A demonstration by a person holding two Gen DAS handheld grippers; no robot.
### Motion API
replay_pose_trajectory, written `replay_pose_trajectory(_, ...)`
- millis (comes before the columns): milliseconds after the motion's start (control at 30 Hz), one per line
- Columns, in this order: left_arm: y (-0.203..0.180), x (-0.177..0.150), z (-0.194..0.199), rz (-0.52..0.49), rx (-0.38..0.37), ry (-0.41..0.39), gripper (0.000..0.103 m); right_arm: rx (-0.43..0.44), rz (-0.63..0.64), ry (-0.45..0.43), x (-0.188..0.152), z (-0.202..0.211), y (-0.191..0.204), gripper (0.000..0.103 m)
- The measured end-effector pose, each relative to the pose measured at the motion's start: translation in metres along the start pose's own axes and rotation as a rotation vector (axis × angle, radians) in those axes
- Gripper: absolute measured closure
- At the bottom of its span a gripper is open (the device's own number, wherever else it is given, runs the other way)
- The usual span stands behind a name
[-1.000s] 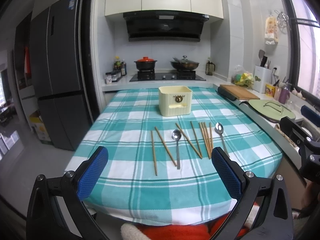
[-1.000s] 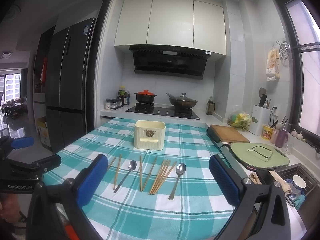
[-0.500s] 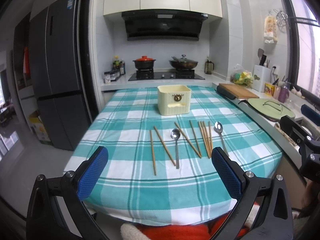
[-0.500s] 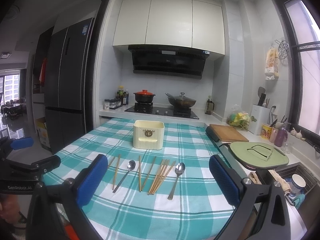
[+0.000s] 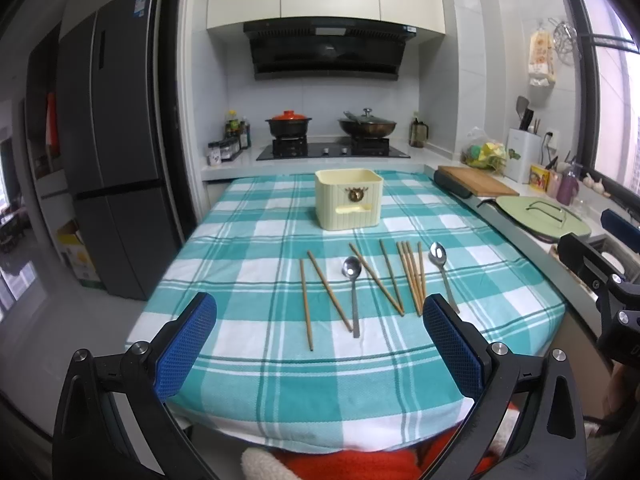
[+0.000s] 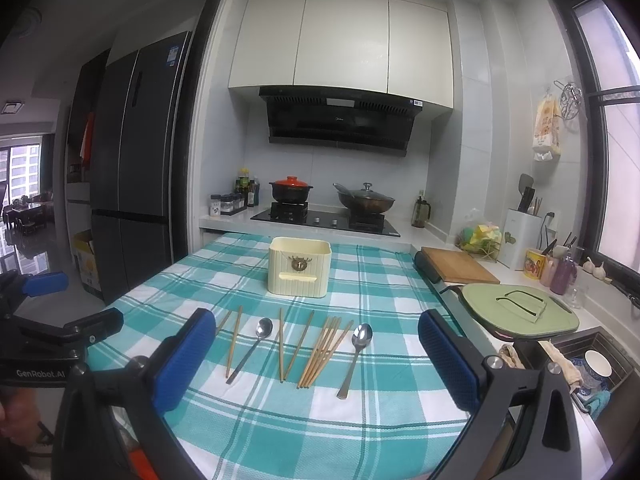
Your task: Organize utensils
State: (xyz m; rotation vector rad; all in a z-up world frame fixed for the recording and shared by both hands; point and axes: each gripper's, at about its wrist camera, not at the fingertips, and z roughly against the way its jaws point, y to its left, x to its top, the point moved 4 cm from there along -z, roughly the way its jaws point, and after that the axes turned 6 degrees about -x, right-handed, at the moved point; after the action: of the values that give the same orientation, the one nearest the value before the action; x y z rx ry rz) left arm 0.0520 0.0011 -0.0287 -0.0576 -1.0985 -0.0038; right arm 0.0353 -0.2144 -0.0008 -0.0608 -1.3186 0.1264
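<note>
A cream utensil holder (image 5: 347, 199) (image 6: 299, 265) stands in the middle of the teal checked tablecloth (image 5: 248, 376). In front of it lie several wooden chopsticks (image 5: 410, 276) (image 6: 320, 352) and two metal spoons, one left (image 5: 353, 292) (image 6: 250, 350) and one right (image 5: 442, 272) (image 6: 356, 352). My left gripper (image 5: 319, 350) hovers open over the near table edge, nothing between its blue pads. My right gripper (image 6: 316, 356) is open too, held above the near edge and short of the utensils.
A wooden cutting board (image 6: 456, 266) and a green lidded pan (image 6: 516, 312) sit on the counter to the right. Behind the table is a stove with a red-lidded pot (image 5: 289, 125) and a wok (image 5: 366, 126). A dark fridge (image 5: 116, 168) stands left.
Both views have shifted only slightly; the utensils and holder lie where they were. Both grippers stay open.
</note>
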Motion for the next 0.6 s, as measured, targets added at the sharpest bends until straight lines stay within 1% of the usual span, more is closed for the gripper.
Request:
replay_pose_trajectory(200, 0.000, 0.000, 0.000, -0.004, -0.001, 0.000, 0.000, -0.001, 0.003, 0.003, -0.001, -0.001, 0.001, 0.000)
replay_pose_trajectory(600, -0.004, 0.004, -0.015, -0.020, -0.007, 0.018, 0.000, 0.001, 0.002, 0.022, -0.008, -0.009, 0.000, 0.000)
